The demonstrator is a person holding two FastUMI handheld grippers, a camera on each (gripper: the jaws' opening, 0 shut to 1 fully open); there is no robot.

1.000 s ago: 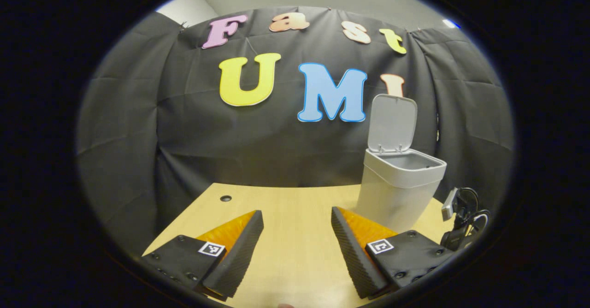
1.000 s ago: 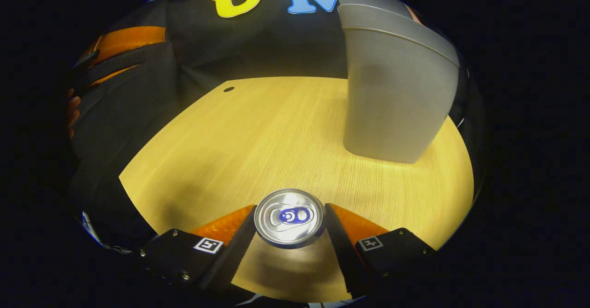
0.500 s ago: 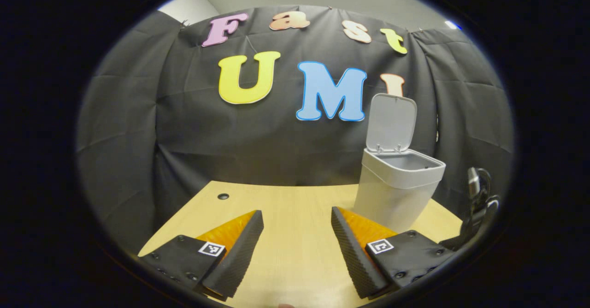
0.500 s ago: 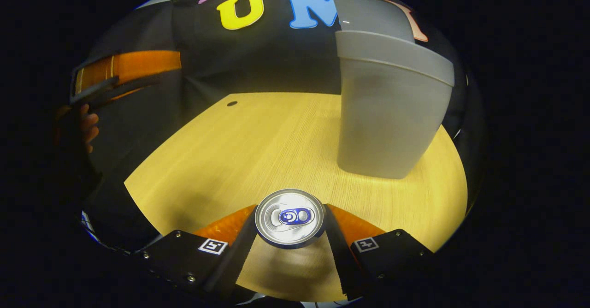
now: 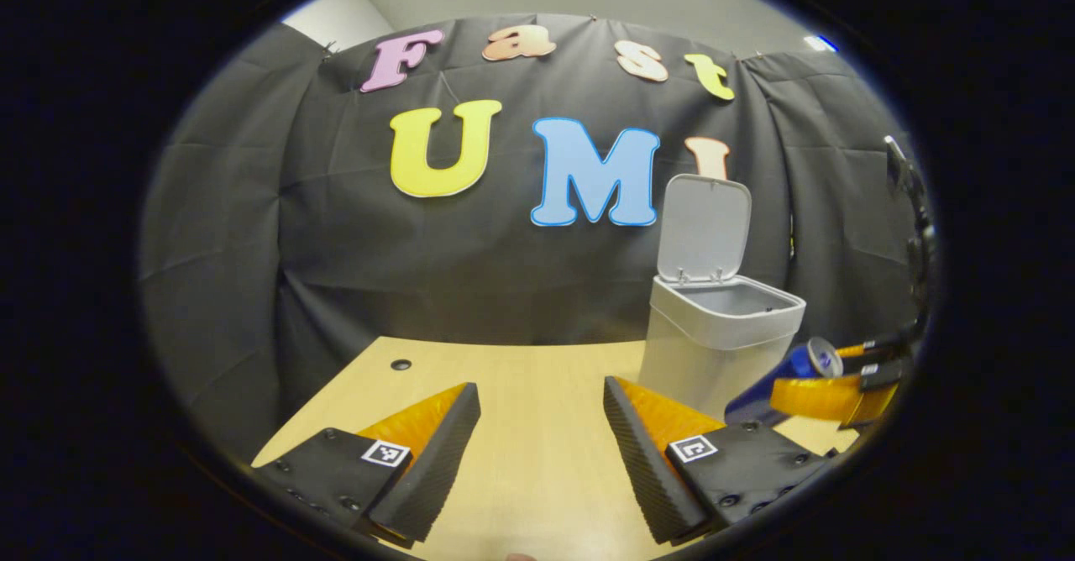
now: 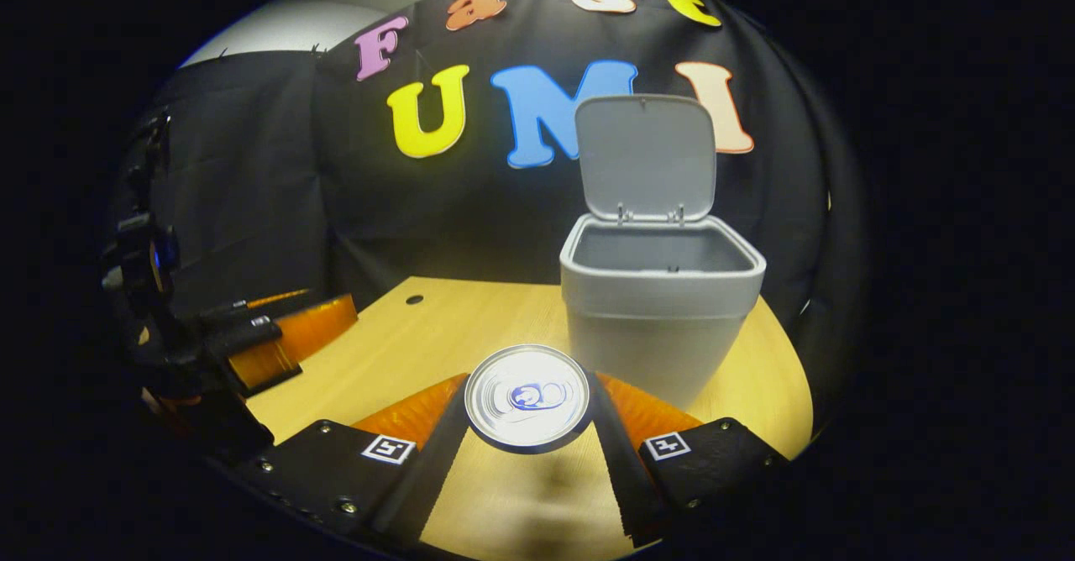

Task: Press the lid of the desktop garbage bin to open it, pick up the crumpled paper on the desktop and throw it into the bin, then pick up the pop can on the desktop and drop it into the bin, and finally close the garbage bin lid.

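Wooden desktop [image 5: 521, 393], small round hole [image 5: 401, 364].

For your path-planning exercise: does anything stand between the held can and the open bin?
Nothing visible does. The can, held in the right gripper, faces the bin across bare table; the lid stands up.

The bin [image 6: 663, 309] is pale grey, the pop can [image 5: 777, 380] blue with a silver top, the table [image 6: 470, 326] light wood-grain.

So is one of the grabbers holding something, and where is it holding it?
Yes. The right gripper holds the pop can by its sides, one finger pressing on each, just under the top rim. The left gripper is open and holds nothing.
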